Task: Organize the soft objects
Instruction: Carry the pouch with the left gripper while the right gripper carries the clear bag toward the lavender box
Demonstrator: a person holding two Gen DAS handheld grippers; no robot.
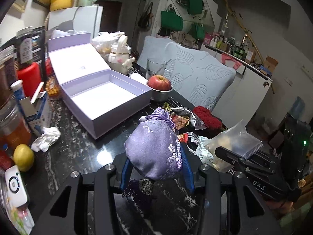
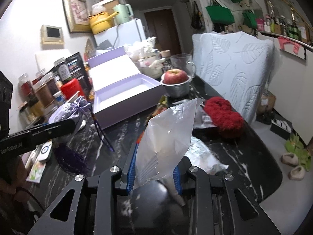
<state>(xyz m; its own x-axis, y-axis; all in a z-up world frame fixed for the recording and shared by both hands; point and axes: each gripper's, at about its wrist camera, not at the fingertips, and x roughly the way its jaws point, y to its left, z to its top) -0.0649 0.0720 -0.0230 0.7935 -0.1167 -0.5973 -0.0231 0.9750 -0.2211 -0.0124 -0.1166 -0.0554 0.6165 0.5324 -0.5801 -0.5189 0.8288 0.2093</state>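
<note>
Satin lilac pouch (image 1: 154,146) clamped in left claw (image 1: 156,168) — crinkly clear bag (image 2: 166,141) (translucent) in right claw (image 2: 154,178).

I'm looking at a lived-in home. There's a fridge (image 2: 125,33) with a kettle (image 2: 123,13) on top, slippers (image 2: 293,164) on the floor.

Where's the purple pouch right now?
The purple pouch is clamped in the left hand-held gripper, held over the dark table just short of the open lavender box.
</note>
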